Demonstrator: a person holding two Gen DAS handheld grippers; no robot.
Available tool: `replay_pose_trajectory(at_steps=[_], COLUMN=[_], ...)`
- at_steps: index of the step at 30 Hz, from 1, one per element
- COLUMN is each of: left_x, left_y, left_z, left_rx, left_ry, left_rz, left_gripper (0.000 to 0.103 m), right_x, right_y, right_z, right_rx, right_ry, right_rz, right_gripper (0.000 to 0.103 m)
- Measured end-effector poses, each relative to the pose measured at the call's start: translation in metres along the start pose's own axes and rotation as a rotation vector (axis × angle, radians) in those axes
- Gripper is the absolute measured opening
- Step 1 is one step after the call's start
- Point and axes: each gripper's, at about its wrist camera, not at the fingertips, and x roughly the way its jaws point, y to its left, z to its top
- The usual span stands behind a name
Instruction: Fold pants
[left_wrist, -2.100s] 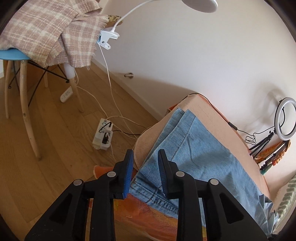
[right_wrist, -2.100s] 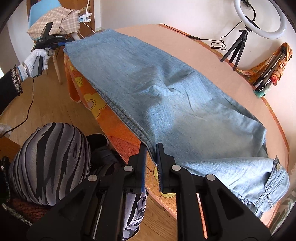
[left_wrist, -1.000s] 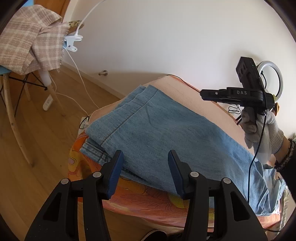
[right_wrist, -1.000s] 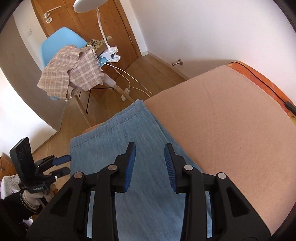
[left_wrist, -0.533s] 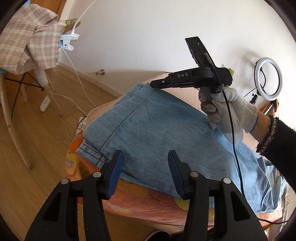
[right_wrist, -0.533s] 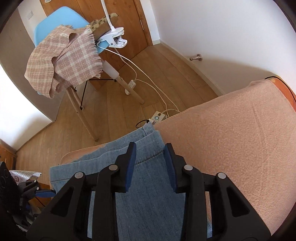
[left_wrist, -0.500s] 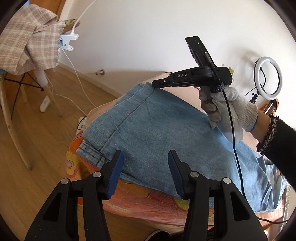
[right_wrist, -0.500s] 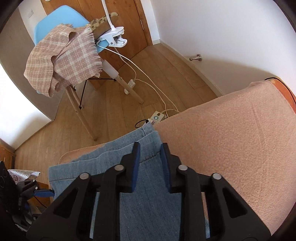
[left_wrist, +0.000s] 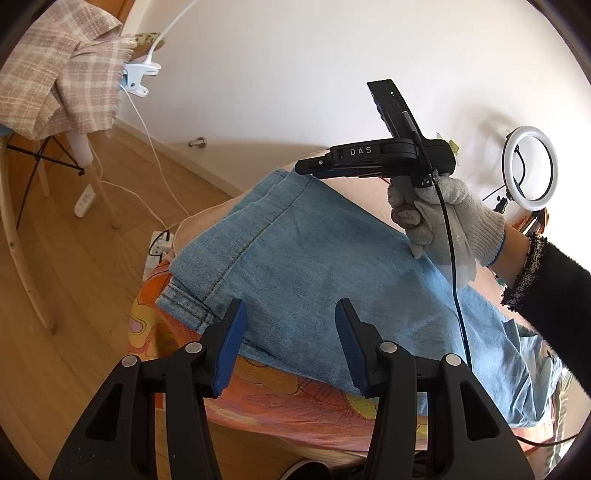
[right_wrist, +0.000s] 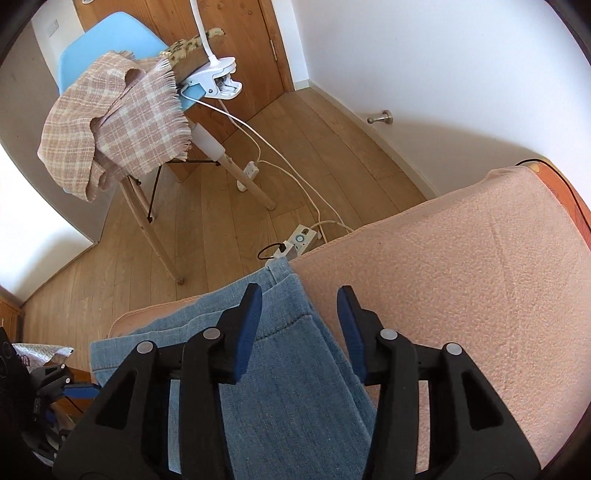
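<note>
Both grippers stand part open with nothing pinched. Left gripper (left_wrist: 290, 345) hangs over the near edge of the table (right_wrist: 480, 295), its blue pads apart above the denim, clear of it. Right gripper (right_wrist: 299, 328), held in a white-gloved hand (left_wrist: 439, 218), sits over the far end corner of the table; its jaws have just been opening, and the hem of the pants (left_wrist: 314, 266) lies below and between them, unclamped.

Light blue, faded jeans lie flat along the table on a peach towel (right_wrist: 461, 288), one leg stacked on the other, hems reaching the end edge by the floor. A stitched seam runs lengthwise, and a darker double-stitched edge peeks out at the near corner. An orange flowered cloth (left_wrist: 277, 398) hangs beneath over the near edge.
</note>
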Motion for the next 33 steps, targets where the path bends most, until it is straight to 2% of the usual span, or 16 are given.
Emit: replay_pose_trajectory(at_steps=[1, 3, 5, 9, 12, 16, 19, 21, 25, 27, 29, 30, 33], left_x=[0.000, 0.000, 0.000, -0.002, -0.004, -0.007, -0.014, -0.018, -0.029, -0.035, -0.041, -0.044, -0.048], left_y=[0.000, 0.000, -0.002, -0.001, -0.002, -0.002, -0.002, -0.005, -0.015, -0.022, -0.029, -0.034, -0.050], left_z=[0.000, 0.000, 0.000, 0.001, 0.003, 0.005, 0.006, 0.007, 0.013, 0.018, 0.022, 0.024, 0.029], left_rx=[0.000, 0.003, 0.008, 0.005, 0.015, 0.022, 0.024, 0.031, 0.061, 0.075, 0.092, 0.101, 0.139], left_ry=[0.000, 0.000, -0.001, -0.007, -0.011, -0.015, -0.025, -0.027, -0.029, -0.037, -0.042, -0.047, -0.029], left_rz=[0.000, 0.003, 0.005, 0.004, 0.010, 0.027, 0.041, 0.040, 0.024, 0.003, -0.024, -0.038, -0.079], left_gripper=[0.049, 0.049, 0.049, 0.049, 0.049, 0.049, 0.049, 0.049, 0.049, 0.049, 0.054, 0.061, 0.062], right_x=[0.004, 0.009, 0.007, -0.011, -0.021, 0.008, 0.032, 0.026, -0.016, -0.051, -0.092, -0.114, -0.175], right_y=[0.002, 0.007, 0.013, 0.020, 0.025, 0.040, 0.049, 0.045, 0.039, 0.039, 0.042, 0.043, 0.048], right_z=[-0.001, -0.003, -0.005, -0.001, 0.013, 0.026, 0.019, 0.018, 0.015, 0.007, -0.008, -0.018, -0.056], right_rx=[-0.011, -0.037, -0.065, -0.088, -0.088, -0.135, -0.186, -0.143, -0.065, -0.010, 0.038, 0.055, 0.087], right_ry=[0.007, 0.019, 0.010, -0.056, -0.099, -0.046, 0.022, 0.014, -0.041, -0.096, -0.157, -0.192, -0.268], right_rz=[-0.001, -0.002, -0.041, -0.076, -0.059, -0.088, -0.160, -0.156, -0.168, -0.133, -0.115, -0.128, -0.150], right_gripper=[0.044, 0.017, 0.007, 0.004, 0.004, 0.004, 0.004, 0.004, 0.008, 0.015, 0.036, 0.041, 0.050])
